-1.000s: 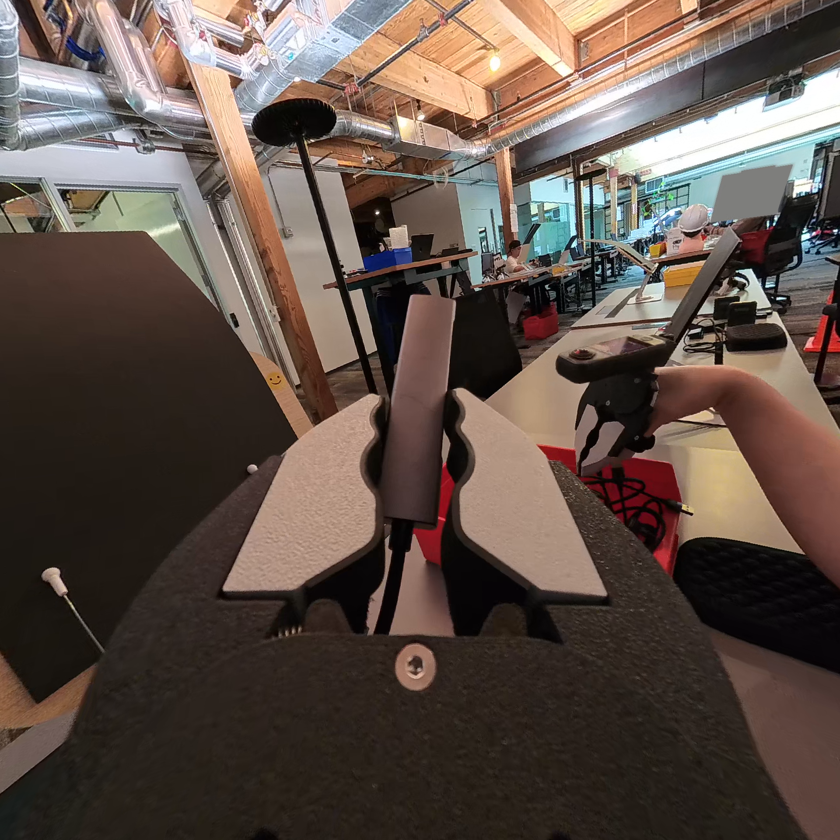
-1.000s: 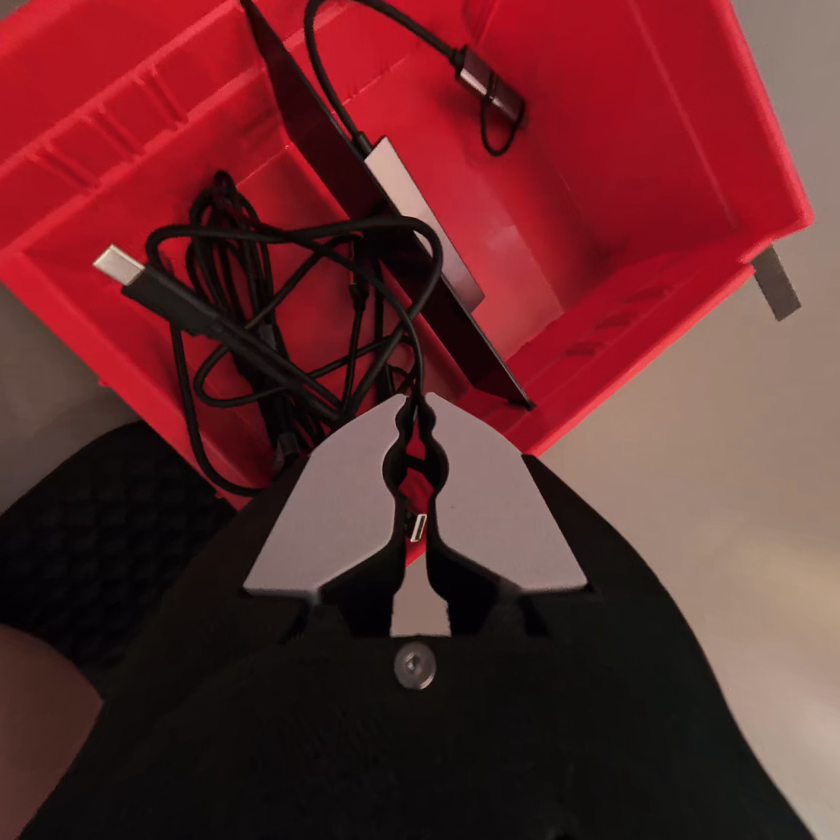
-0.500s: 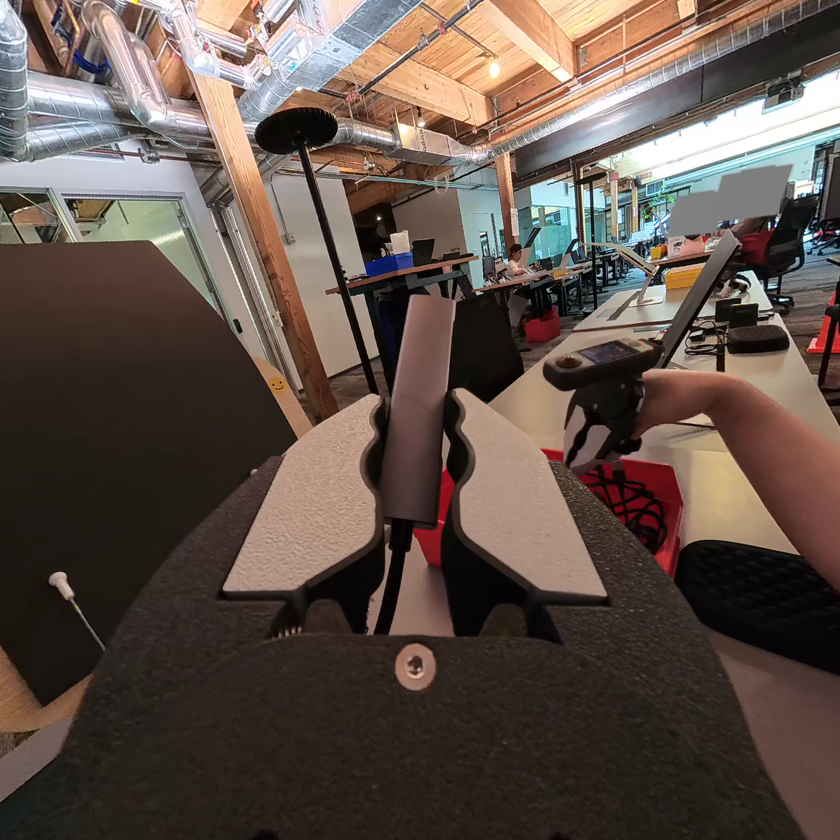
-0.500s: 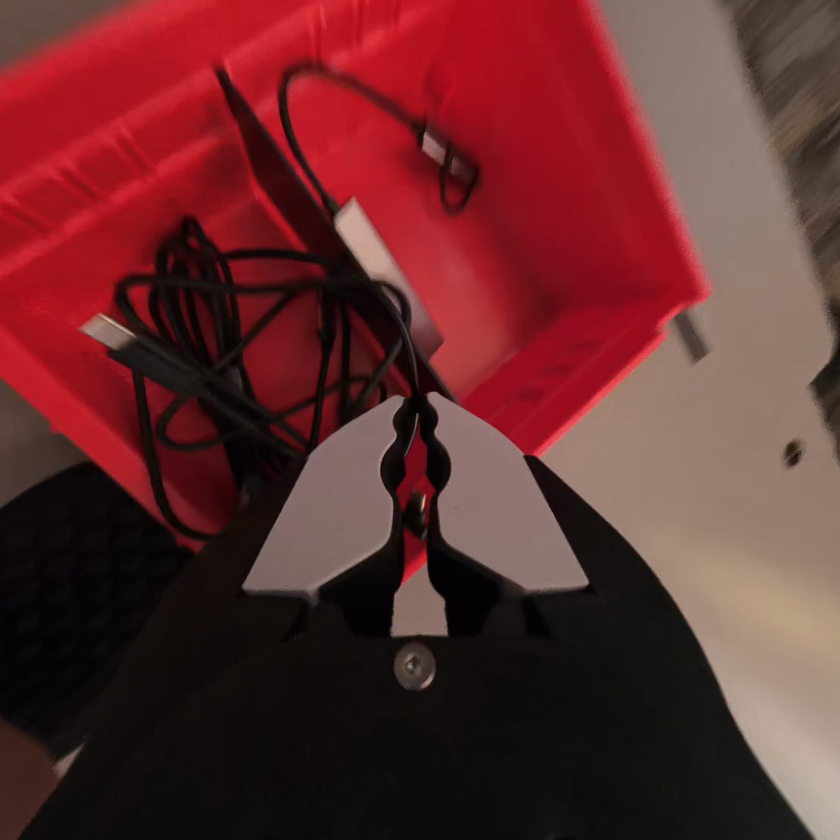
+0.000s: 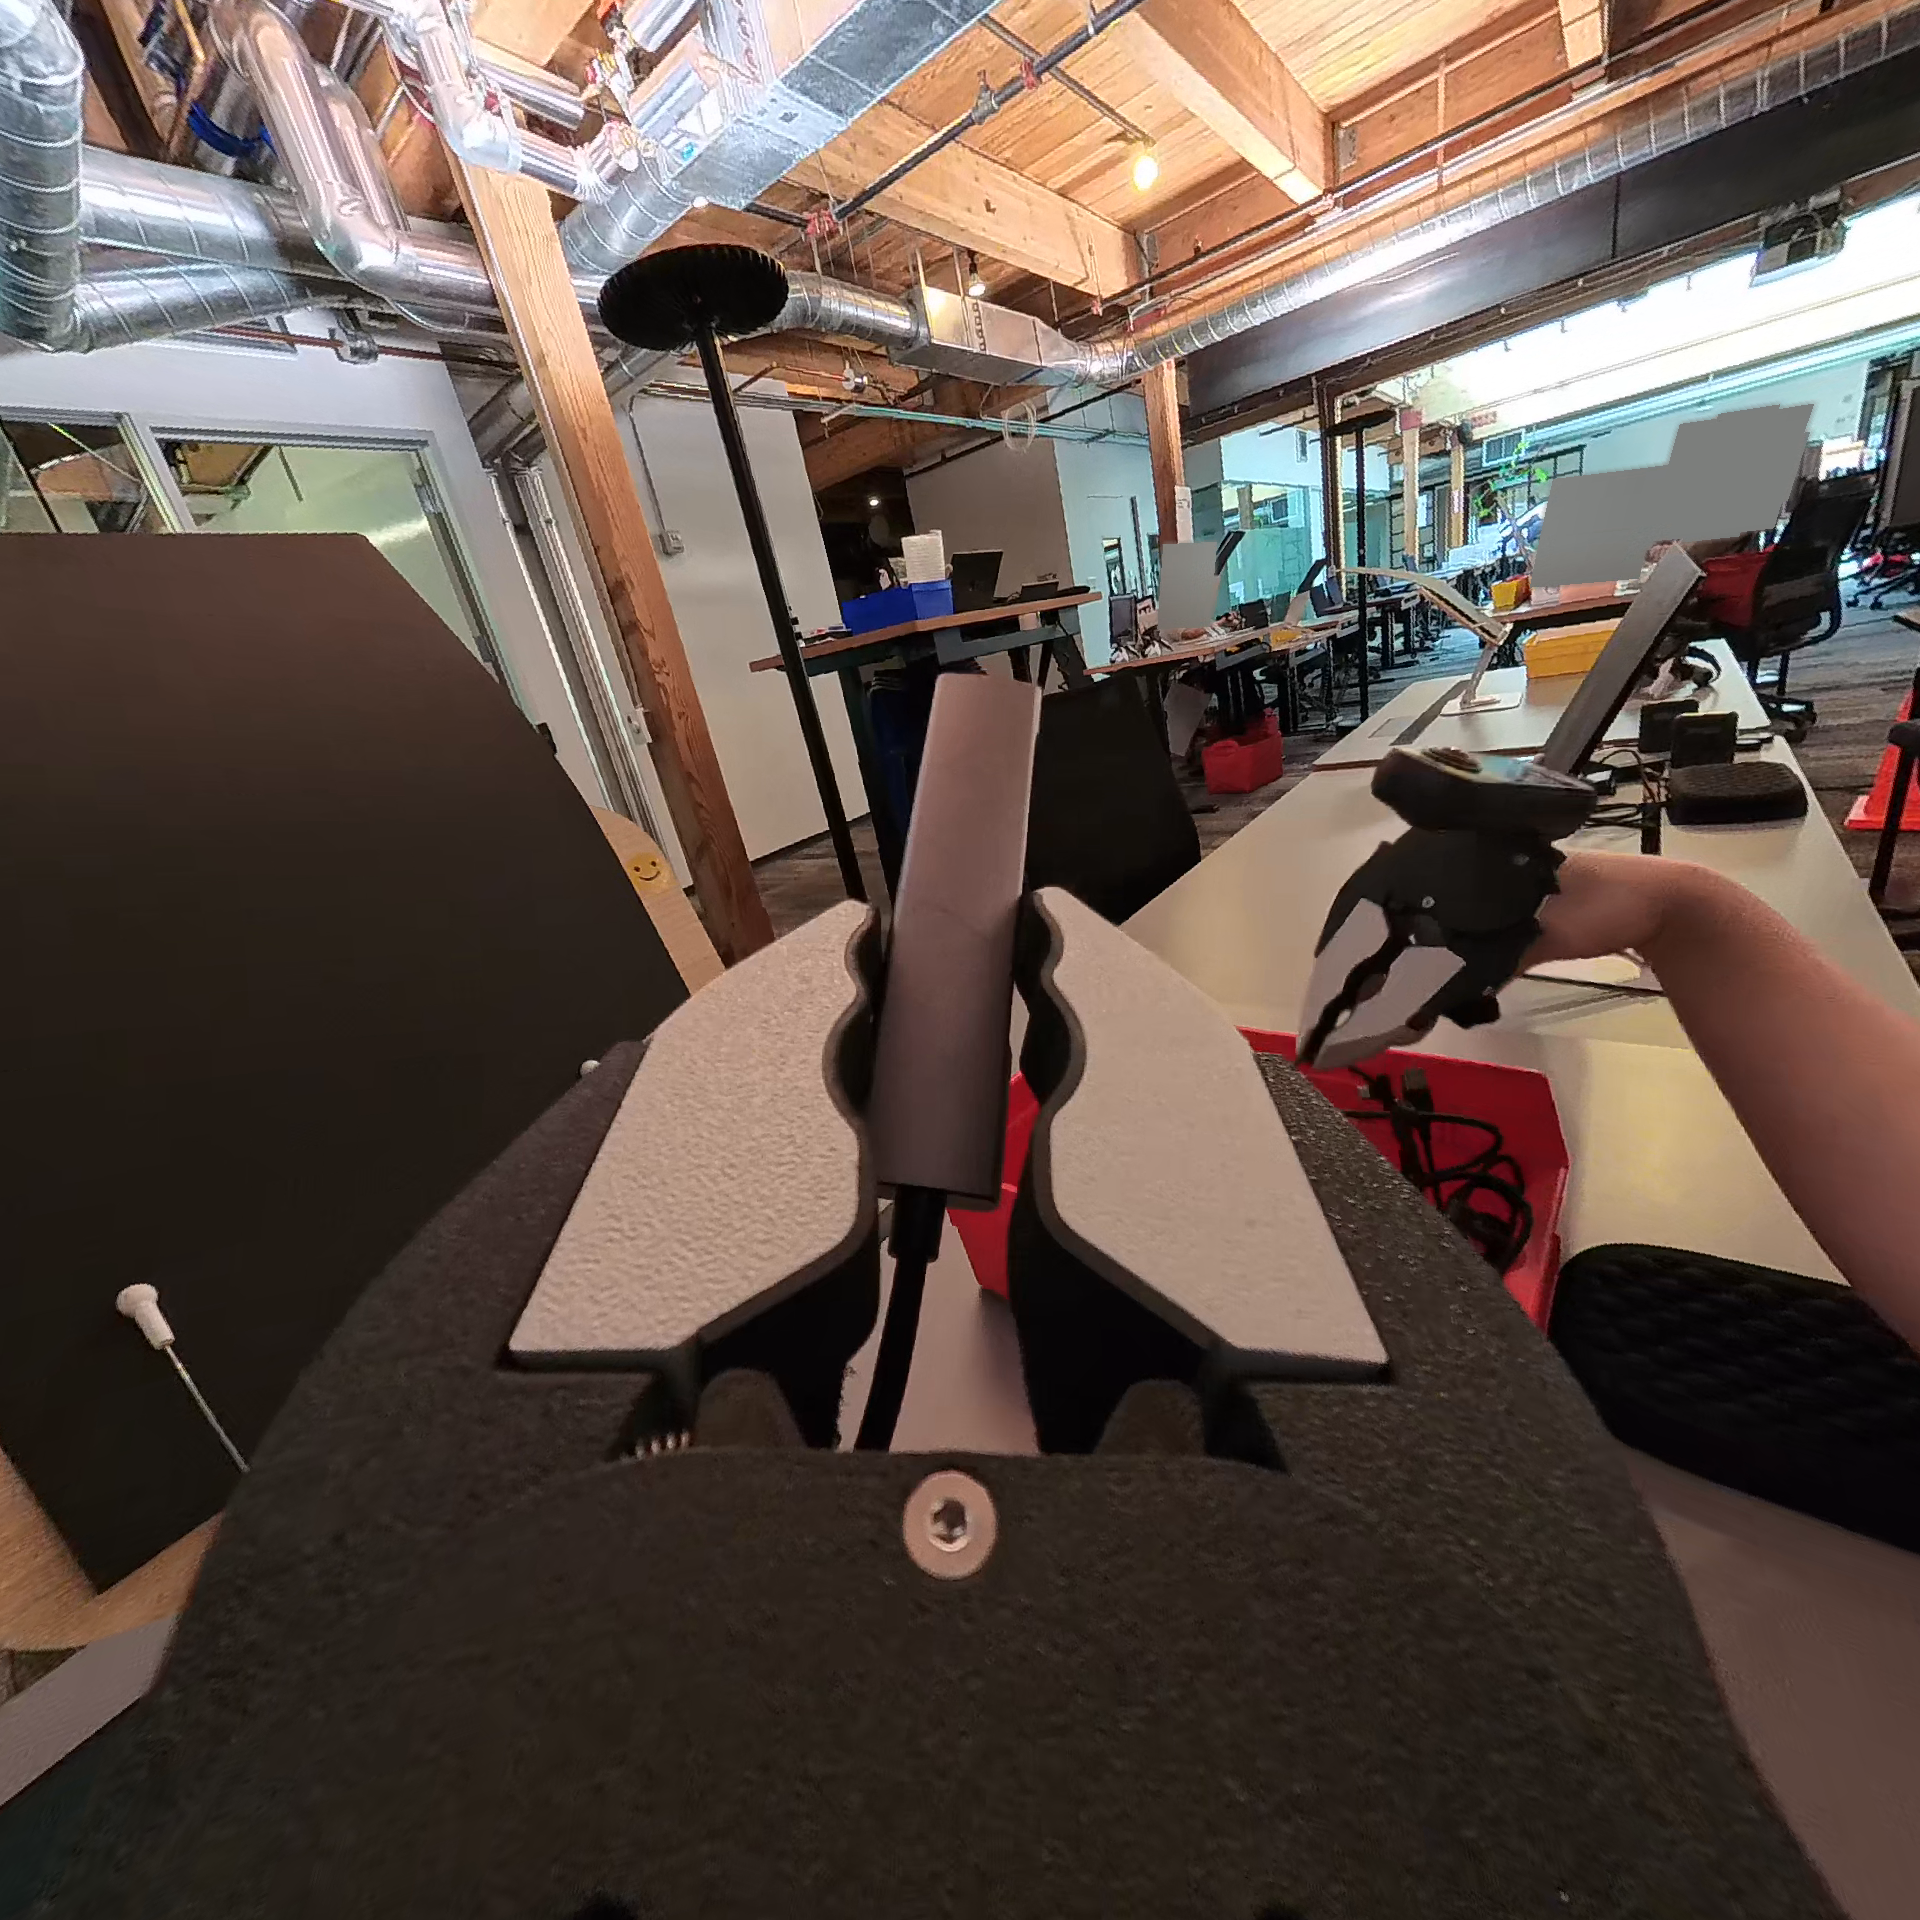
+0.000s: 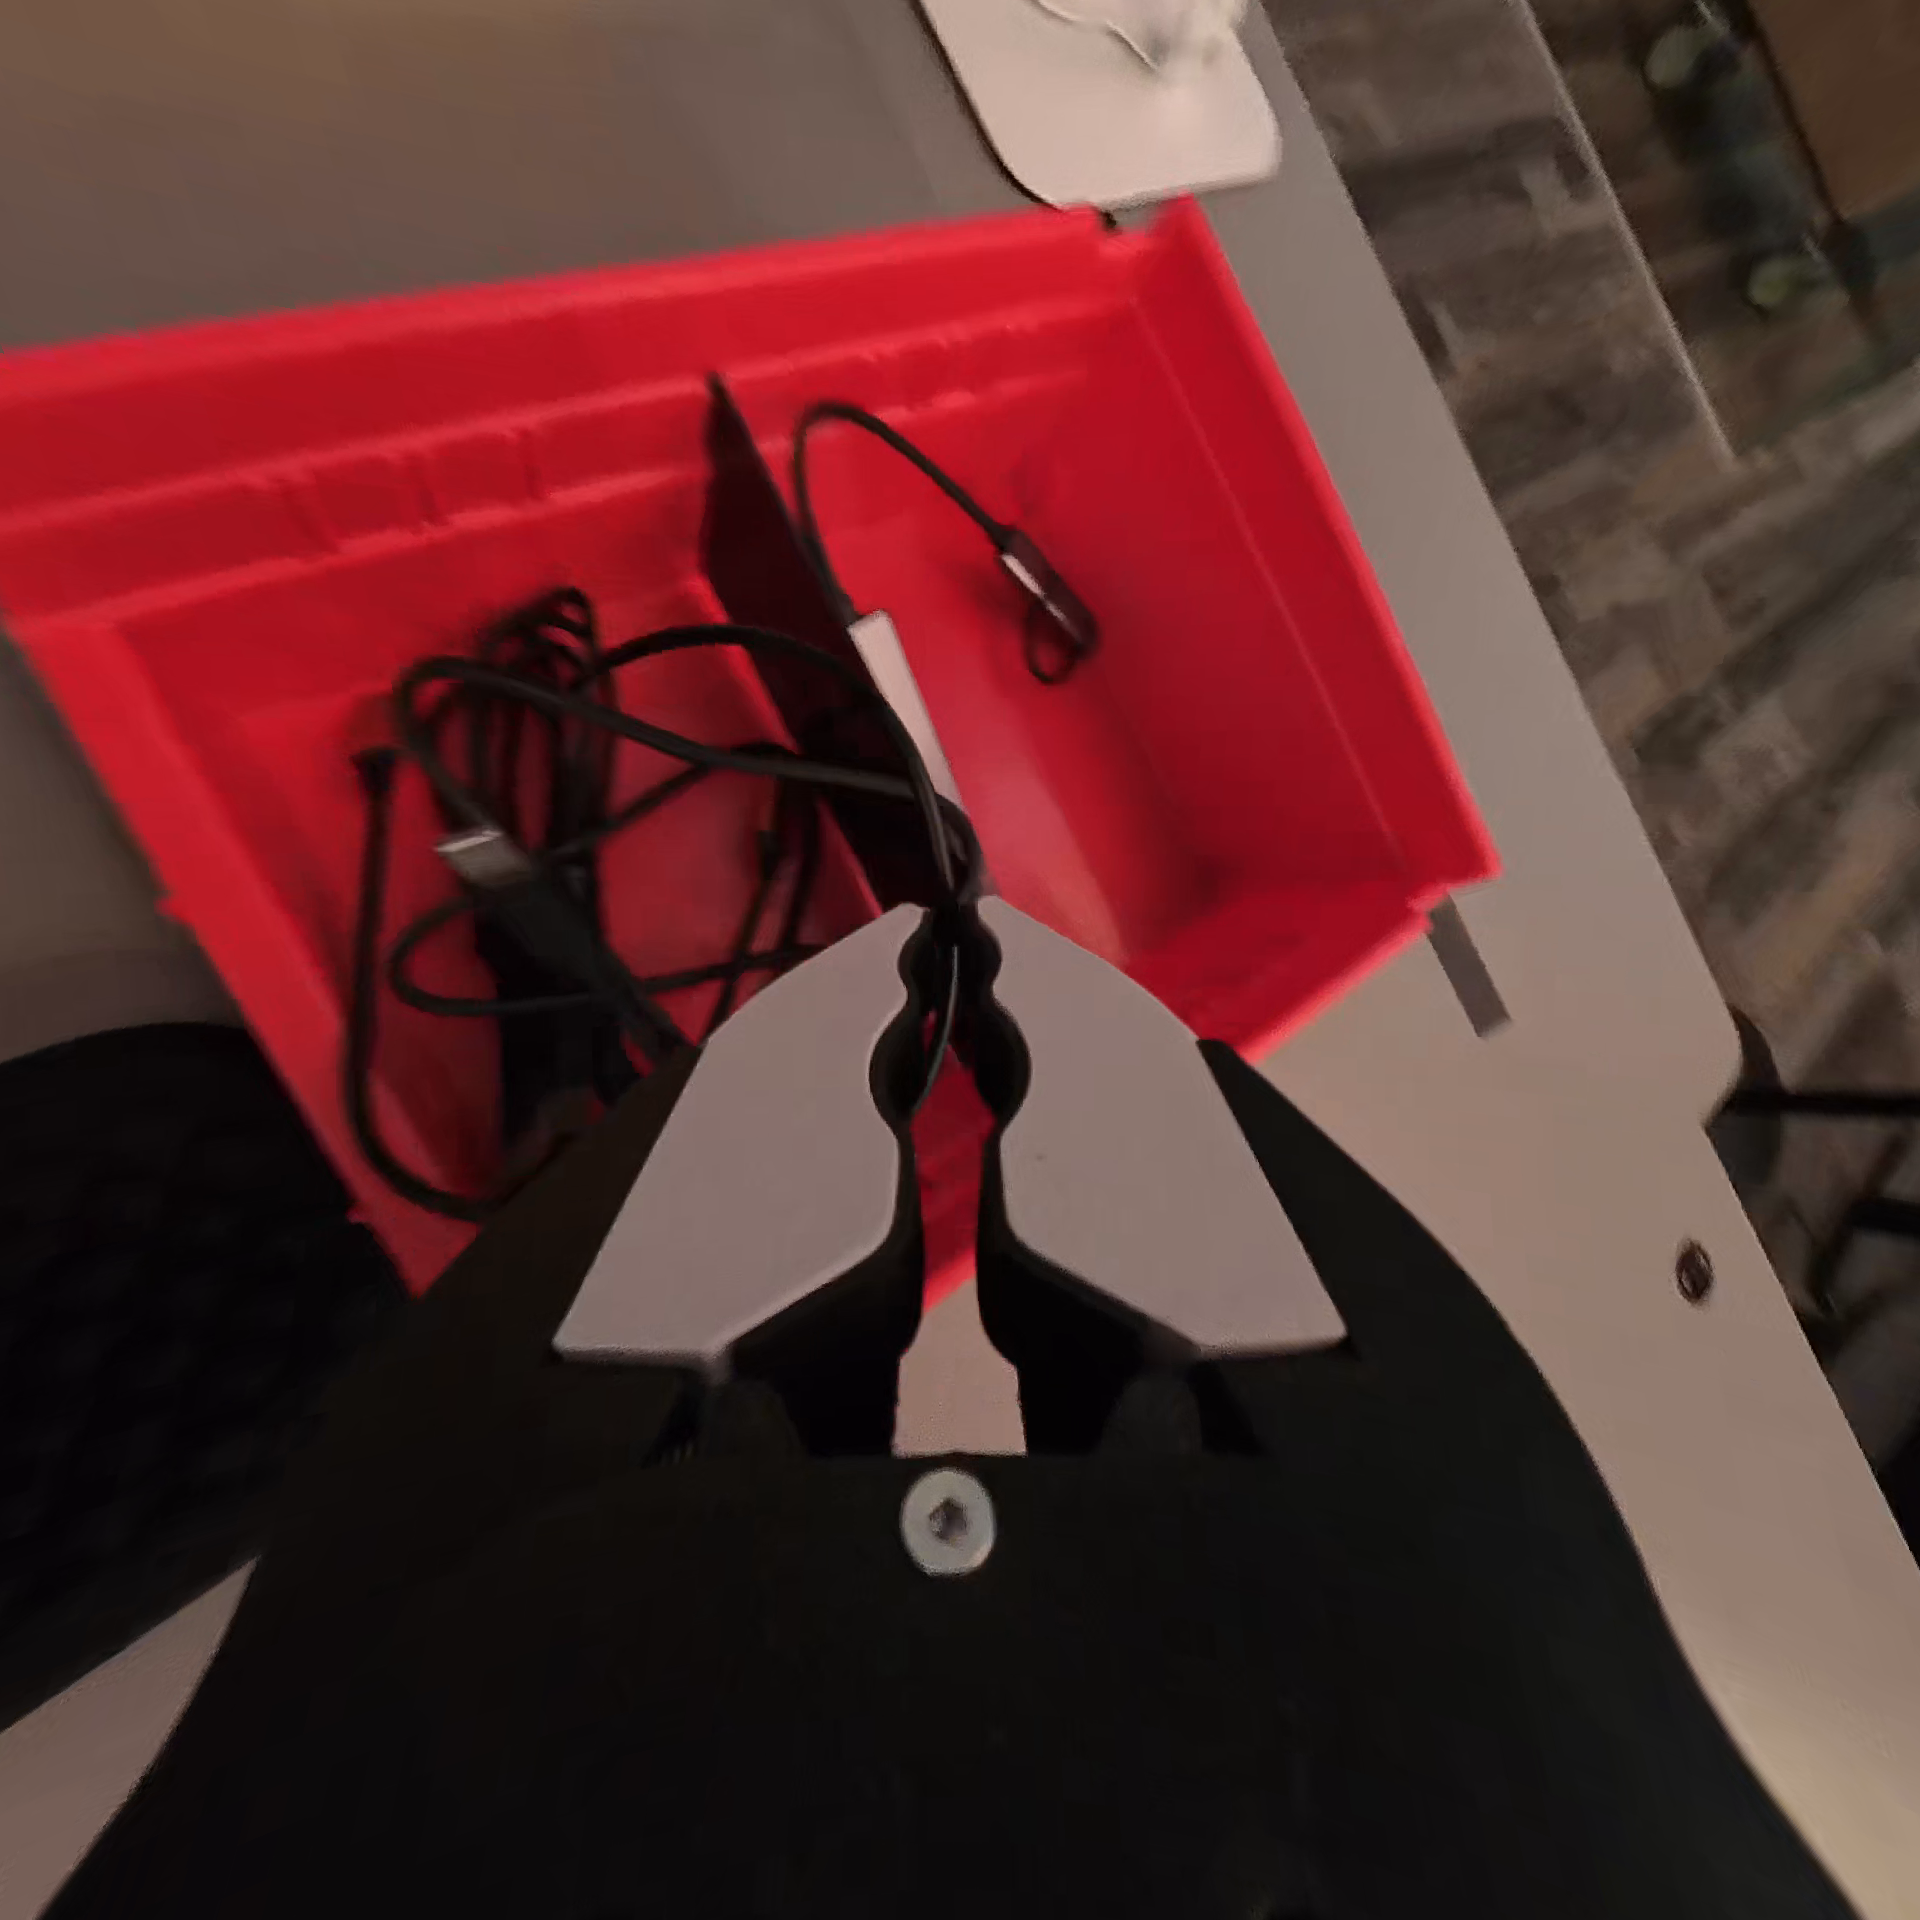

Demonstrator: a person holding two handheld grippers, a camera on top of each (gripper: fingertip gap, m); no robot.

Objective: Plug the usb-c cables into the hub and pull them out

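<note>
My left gripper (image 5: 951,914) is shut on a flat grey hub (image 5: 966,810) and holds it upright, its black lead (image 5: 904,1320) hanging below. My right gripper (image 6: 951,914) is shut on a thin black cable (image 6: 940,997). It hovers over the near side of a red bin (image 6: 1299,582) and also shows in the left wrist view (image 5: 1314,1049). Blur hides the held cable's plug. In the bin lie a tangle of black cables (image 6: 540,883), a black divider (image 6: 769,561), and a second grey hub (image 6: 899,675) with its short lead and plug (image 6: 1029,577).
The bin (image 5: 1496,1101) sits on a pale table whose right edge (image 6: 1558,935) is close. A black mesh pad (image 6: 156,1247) lies beside the bin. A white stand base (image 6: 1122,114) lies beyond it. A dark panel (image 5: 260,935) stands at my left. A person's arm (image 5: 1766,1039) holds the right gripper.
My right gripper has risen and pulled back from the bin with the cable still pinched, and its view has swung toward the table edge. The left gripper and hub have barely moved.
</note>
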